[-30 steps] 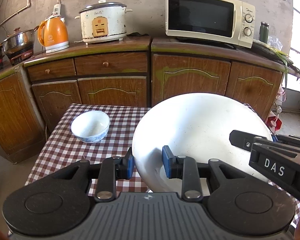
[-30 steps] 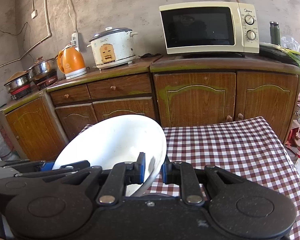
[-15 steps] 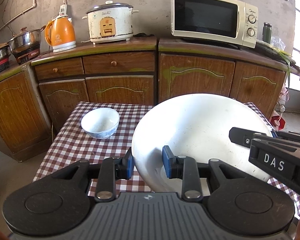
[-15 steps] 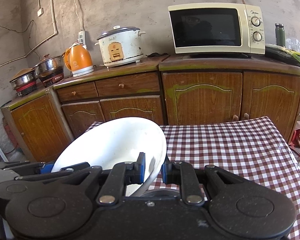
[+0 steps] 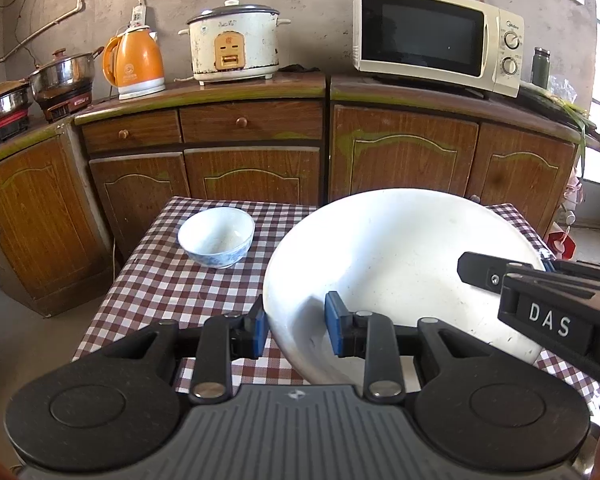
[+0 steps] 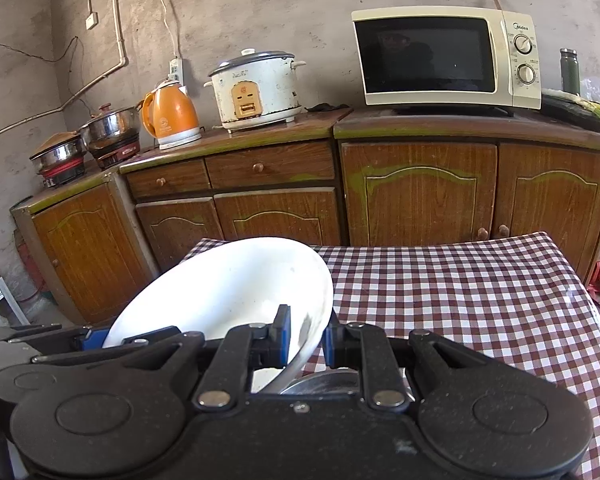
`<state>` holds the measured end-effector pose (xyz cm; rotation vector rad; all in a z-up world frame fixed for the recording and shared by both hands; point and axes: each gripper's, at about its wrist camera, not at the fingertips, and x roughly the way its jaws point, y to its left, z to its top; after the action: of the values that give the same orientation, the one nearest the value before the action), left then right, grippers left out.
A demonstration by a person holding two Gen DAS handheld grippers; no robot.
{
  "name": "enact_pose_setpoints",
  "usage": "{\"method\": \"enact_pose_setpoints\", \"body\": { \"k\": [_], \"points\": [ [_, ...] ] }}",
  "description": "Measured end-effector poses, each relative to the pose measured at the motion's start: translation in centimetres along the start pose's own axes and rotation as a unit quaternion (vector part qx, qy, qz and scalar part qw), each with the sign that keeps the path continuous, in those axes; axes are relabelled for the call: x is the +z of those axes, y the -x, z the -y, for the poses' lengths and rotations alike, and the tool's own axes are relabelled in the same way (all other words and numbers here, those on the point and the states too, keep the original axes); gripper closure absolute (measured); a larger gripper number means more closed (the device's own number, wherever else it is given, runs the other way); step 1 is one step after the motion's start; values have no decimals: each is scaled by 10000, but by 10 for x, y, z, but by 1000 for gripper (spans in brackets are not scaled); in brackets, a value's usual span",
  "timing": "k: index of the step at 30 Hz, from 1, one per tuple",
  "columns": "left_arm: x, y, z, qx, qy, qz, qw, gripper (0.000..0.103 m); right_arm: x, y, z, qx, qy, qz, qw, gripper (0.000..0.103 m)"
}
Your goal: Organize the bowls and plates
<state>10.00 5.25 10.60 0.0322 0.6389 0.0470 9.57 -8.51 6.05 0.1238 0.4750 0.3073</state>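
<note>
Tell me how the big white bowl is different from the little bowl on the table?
The big white bowl is much wider than the little bowl. The big one is plain white, while the little one has blue markings outside. The big one is tilted, with the left gripper and right gripper each clamped on its rim; the little one sits upright on the checked tablecloth, untouched. Both are round, white inside and look empty.
</note>
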Motion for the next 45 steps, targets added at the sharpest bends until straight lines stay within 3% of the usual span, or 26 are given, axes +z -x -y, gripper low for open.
{"method": "enact_pose_setpoints", "body": {
  "k": [45],
  "points": [
    [-35,12,-7,86,64,-43,9999,72,-39,14,-13,157,4,-52,9999,81]
  ]
}}
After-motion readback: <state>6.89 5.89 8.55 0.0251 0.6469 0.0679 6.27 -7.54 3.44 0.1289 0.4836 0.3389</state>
